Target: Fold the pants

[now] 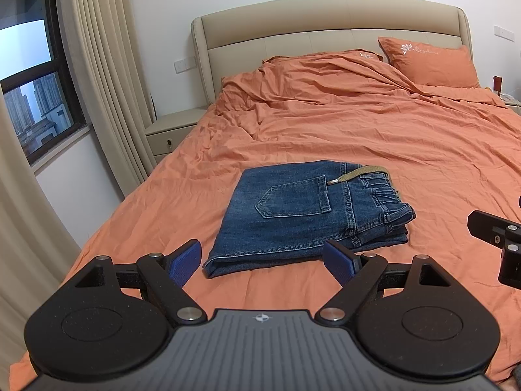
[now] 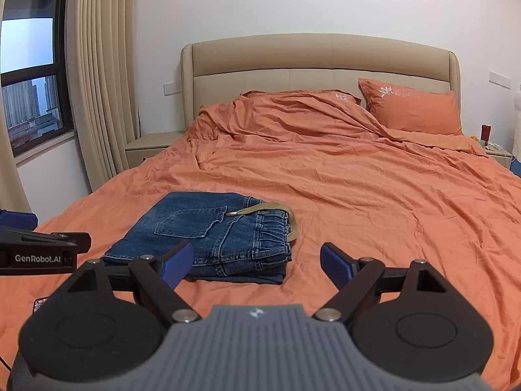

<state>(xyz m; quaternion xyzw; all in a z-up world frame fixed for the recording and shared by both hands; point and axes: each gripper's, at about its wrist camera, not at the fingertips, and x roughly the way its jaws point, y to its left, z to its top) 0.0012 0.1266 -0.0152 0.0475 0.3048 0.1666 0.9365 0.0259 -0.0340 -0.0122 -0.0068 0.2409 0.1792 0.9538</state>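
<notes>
A bedroom bed under a rumpled orange cotton sheet carries the folded blue denim pants, lying near and left of centre with an olive drawstring across the waistband. Left tongs and right tongs hover wide, empty. Denim looks heavy, limp, layered; pinch the thick folded edge, gripping all layers.

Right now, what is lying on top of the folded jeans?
A tan drawstring with a metal tip lies across the folded jeans by the waistband. The layers folded underneath are hidden.
</notes>
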